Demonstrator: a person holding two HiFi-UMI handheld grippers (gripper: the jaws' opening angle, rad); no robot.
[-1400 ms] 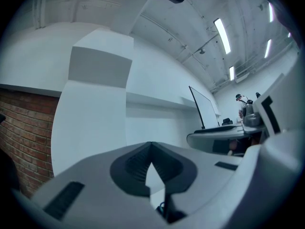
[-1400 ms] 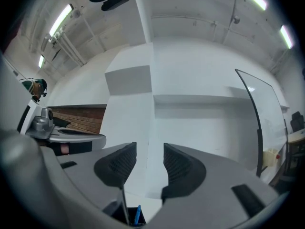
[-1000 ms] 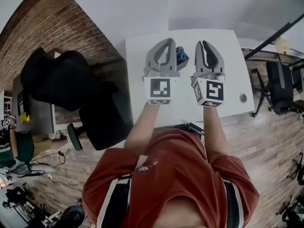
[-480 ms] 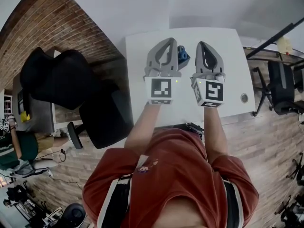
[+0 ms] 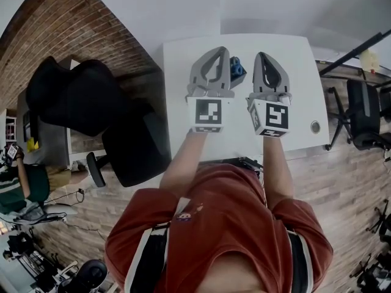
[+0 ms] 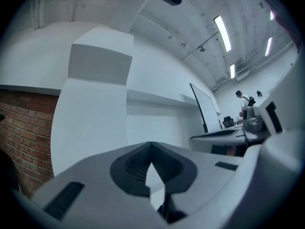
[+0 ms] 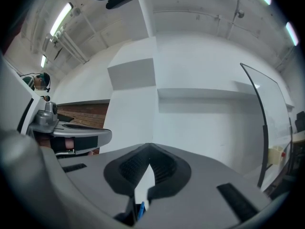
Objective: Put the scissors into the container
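Progress so far?
— Unclear. Left gripper (image 5: 216,52) and right gripper (image 5: 263,56) hover over the white table (image 5: 299,102), jaws closed, holding nothing.
— Scissors?
— Blue-handled scissors (image 5: 234,66) lie beyond the left gripper, seemingly in a dark container (image 5: 241,76); I can't confirm.

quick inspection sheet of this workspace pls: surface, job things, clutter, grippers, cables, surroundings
surface: white table
job's things: blue item, half hidden behind the left gripper; scissors or container, cannot tell
clutter: small round disc near the table's right edge
grippers: left gripper and right gripper side by side over the table, jaws shut, empty
cables: one on the floor, far left
surroundings: black chair, brick wall
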